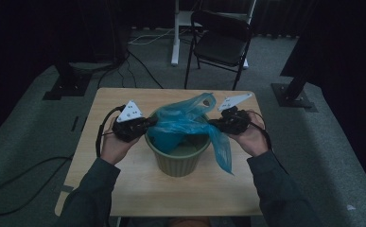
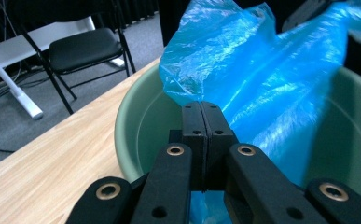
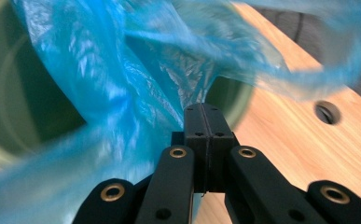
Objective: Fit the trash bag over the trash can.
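- We find the left hand-held gripper (image 1: 145, 124) clamped on the blue plastic bag (image 1: 185, 118).
- The bag lies draped across the green pot (image 1: 177, 158), mid-worktop (image 1: 124, 189).
- Our right hand-held gripper (image 1: 217, 122) pinches the bag's opposite edge.

The blue bag (image 2: 271, 79) is looking like thin, crinkled, glossy plastic film; the green bin (image 2: 136, 130) is showing smooth matt plastic, and the table (image 2: 43, 172) is showing pale, matt wood grain.

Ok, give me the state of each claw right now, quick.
Left claw: shut on the blue plastic bag, over the green bin.
Right claw: shut on the blue plastic bag at the bin's other side.
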`<state>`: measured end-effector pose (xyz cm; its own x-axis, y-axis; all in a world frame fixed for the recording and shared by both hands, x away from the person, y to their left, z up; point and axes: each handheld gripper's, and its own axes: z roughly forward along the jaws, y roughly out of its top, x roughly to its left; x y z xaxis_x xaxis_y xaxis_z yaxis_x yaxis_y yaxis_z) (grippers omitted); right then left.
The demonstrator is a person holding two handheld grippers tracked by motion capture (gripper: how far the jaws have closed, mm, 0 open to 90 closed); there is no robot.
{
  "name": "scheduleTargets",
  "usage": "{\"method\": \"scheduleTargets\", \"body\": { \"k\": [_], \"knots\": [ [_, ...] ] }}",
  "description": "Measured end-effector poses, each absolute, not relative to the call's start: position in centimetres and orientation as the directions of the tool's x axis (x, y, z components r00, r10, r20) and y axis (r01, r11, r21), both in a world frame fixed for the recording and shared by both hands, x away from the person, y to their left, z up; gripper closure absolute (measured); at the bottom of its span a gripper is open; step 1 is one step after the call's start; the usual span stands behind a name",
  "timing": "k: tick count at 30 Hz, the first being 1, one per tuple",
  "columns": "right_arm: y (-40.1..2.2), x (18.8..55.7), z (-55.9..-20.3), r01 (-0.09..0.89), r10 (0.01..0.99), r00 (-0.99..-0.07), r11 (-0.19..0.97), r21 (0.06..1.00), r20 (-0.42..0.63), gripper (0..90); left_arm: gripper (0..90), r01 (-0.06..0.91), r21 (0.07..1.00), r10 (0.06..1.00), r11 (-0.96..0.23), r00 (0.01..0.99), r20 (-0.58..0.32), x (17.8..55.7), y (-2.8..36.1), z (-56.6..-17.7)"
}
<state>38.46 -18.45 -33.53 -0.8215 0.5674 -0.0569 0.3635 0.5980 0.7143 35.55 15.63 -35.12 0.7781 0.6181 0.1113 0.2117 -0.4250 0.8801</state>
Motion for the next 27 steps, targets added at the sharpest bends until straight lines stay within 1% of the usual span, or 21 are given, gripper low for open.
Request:
{"method": "scheduleTargets", "body": {
  "k": [3,11,27],
  "knots": [
    [-19.3,38.7,-33.5,0.382,0.600,-0.797,0.584,0.716,-0.065,90.0,89.4,0.222,0.878,0.626,-0.424,0.772,0.107,35.5,16.1,-35.5],
    [-20.5,39.0,-33.4,0.407,0.647,-0.758,0.565,0.718,-0.080,90.0,89.5,0.235,0.880,0.645,-0.412,0.757,0.100,35.4,17.0,-35.7],
    [-22.3,39.1,-33.4,0.435,0.682,-0.729,0.529,0.729,-0.059,90.0,89.5,0.284,0.884,0.705,-0.372,0.706,0.070,35.6,19.8,-36.6]
  ]
}}
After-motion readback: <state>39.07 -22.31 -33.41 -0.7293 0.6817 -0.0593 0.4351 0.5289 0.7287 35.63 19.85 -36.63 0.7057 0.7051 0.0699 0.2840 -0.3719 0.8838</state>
